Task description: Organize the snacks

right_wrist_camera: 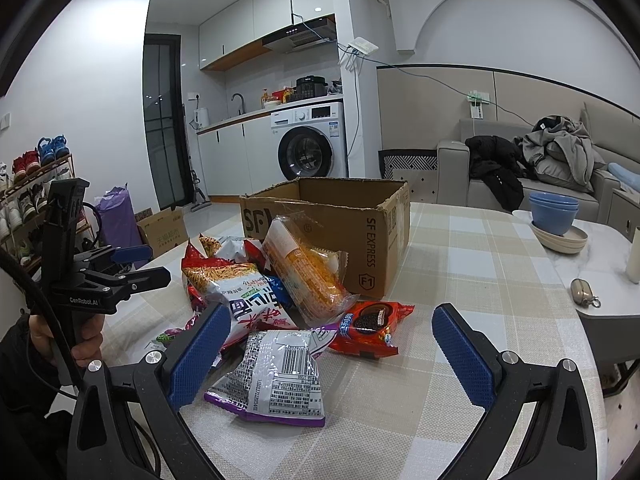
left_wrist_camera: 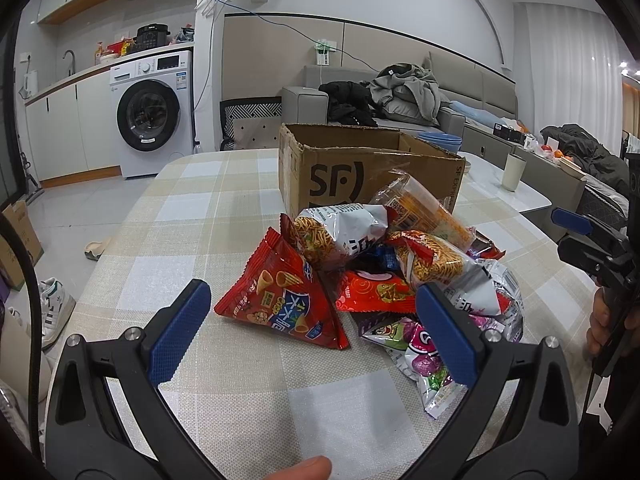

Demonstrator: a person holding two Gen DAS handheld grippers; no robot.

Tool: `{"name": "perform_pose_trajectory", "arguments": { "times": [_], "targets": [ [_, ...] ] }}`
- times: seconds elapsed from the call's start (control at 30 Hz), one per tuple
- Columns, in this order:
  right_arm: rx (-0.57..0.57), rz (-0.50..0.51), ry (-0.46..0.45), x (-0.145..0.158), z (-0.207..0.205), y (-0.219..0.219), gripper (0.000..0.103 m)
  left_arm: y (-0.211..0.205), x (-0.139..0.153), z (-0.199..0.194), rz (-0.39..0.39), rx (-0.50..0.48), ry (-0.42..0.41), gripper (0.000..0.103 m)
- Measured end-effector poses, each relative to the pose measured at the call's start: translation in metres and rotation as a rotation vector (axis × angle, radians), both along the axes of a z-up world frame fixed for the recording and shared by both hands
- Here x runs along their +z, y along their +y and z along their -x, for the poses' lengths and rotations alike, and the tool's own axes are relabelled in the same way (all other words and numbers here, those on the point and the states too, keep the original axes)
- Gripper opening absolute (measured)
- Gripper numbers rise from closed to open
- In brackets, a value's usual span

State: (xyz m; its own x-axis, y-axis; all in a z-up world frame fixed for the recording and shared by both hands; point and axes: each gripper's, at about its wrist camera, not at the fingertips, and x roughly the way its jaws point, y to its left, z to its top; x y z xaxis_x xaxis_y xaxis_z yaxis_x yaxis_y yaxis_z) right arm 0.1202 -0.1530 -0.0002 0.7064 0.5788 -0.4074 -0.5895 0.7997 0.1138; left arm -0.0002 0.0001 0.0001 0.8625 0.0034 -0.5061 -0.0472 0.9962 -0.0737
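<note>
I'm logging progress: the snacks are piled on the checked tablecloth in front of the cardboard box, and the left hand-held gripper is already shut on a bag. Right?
No. The left hand-held gripper is open and holds nothing, as the left wrist view shows. The snacks do lie before the cardboard box.

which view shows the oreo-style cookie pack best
The right wrist view: the red cookie pack lies in the open at the pile's near edge, its face showing, just in front of the cardboard box. In the left wrist view the piled bags hide it, so it can't be picked out there.
</note>
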Motion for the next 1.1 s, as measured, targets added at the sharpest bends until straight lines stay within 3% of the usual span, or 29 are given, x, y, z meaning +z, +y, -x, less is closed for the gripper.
{"name": "perform_pose_trajectory", "arguments": {
  "times": [1.1],
  "targets": [
    [-0.006,0.008,0.003,-0.0020,-0.0038,-0.0006,0.103,0.0001,0.0000,0.0000,-0.004,-0.001,0.001,0.102]
  ]
}}
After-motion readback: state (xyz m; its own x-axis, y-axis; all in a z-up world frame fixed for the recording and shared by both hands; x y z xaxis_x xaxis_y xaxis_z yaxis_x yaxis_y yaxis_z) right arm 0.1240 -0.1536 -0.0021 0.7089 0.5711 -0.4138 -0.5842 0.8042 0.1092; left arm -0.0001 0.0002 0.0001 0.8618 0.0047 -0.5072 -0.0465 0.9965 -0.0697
